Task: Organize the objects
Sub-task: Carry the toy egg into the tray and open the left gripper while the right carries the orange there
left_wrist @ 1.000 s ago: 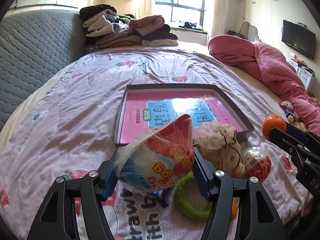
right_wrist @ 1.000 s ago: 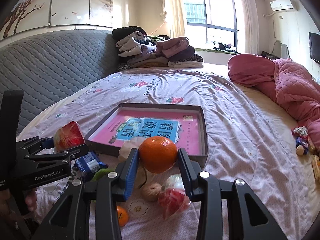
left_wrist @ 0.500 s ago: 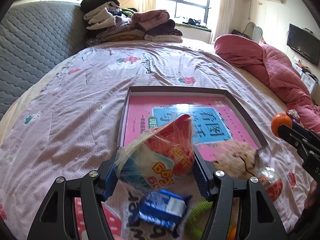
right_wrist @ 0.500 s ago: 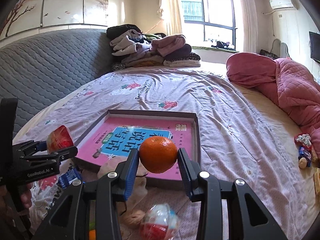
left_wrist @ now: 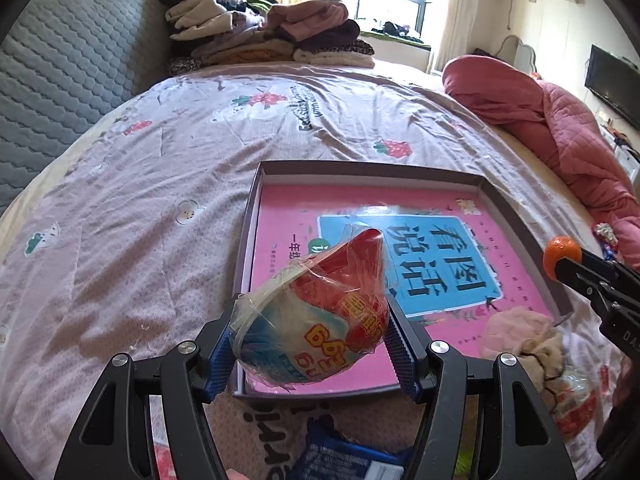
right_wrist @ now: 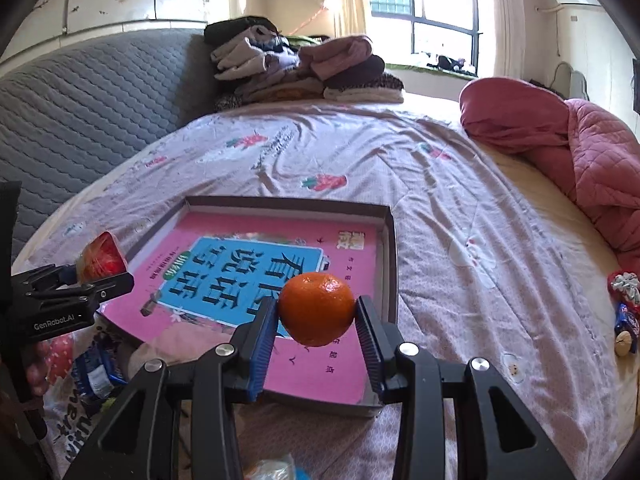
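Note:
My left gripper [left_wrist: 312,344] is shut on a red, white and blue plastic-wrapped snack cup [left_wrist: 316,320], held above the near left corner of a shallow grey tray [left_wrist: 360,168] that holds a pink book [left_wrist: 400,216]. My right gripper [right_wrist: 316,320] is shut on an orange tangerine [right_wrist: 316,308], held over the tray's near right part [right_wrist: 390,240]. In the left wrist view the right gripper with the tangerine [left_wrist: 562,252] shows at the right. In the right wrist view the left gripper with the cup [right_wrist: 102,260] shows at the left.
A beige plush toy [left_wrist: 524,336], a wrapped red snack [left_wrist: 576,404] and a blue packet [left_wrist: 348,460] lie near the tray's front. Folded clothes [left_wrist: 260,32] are stacked at the bed's far end. A pink quilt [left_wrist: 560,128] and small toys [right_wrist: 624,308] lie right.
Both grippers have moved forward with their loads, from above the loose items in front of the tray to over the tray's near part.

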`<control>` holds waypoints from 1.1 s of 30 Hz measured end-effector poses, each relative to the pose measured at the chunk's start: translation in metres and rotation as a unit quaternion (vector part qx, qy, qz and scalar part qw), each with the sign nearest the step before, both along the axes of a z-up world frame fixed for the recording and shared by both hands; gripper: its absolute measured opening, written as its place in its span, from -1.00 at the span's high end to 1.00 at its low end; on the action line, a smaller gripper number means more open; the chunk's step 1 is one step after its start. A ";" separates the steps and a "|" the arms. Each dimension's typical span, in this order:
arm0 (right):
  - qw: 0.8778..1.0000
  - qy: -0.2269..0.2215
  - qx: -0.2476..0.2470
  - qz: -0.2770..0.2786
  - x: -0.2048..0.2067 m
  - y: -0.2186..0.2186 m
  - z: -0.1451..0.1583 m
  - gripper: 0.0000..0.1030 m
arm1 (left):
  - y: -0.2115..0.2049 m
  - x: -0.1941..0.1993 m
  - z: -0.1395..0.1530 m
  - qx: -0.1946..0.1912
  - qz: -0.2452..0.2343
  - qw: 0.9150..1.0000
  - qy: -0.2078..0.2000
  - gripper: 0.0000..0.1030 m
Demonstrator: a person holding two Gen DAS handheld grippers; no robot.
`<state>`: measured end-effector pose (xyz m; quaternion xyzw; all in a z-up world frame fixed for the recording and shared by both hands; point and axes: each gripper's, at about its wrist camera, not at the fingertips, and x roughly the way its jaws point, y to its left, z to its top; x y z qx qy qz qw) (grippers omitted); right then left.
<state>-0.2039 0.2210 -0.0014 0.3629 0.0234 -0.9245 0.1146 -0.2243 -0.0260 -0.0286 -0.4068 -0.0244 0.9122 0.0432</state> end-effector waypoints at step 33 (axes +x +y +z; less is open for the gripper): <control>0.997 -0.079 0.017 0.005 -0.035 -0.002 -0.035 0.21 | 0.015 -0.039 -0.033 -0.026 -0.033 0.998 -0.051 -0.30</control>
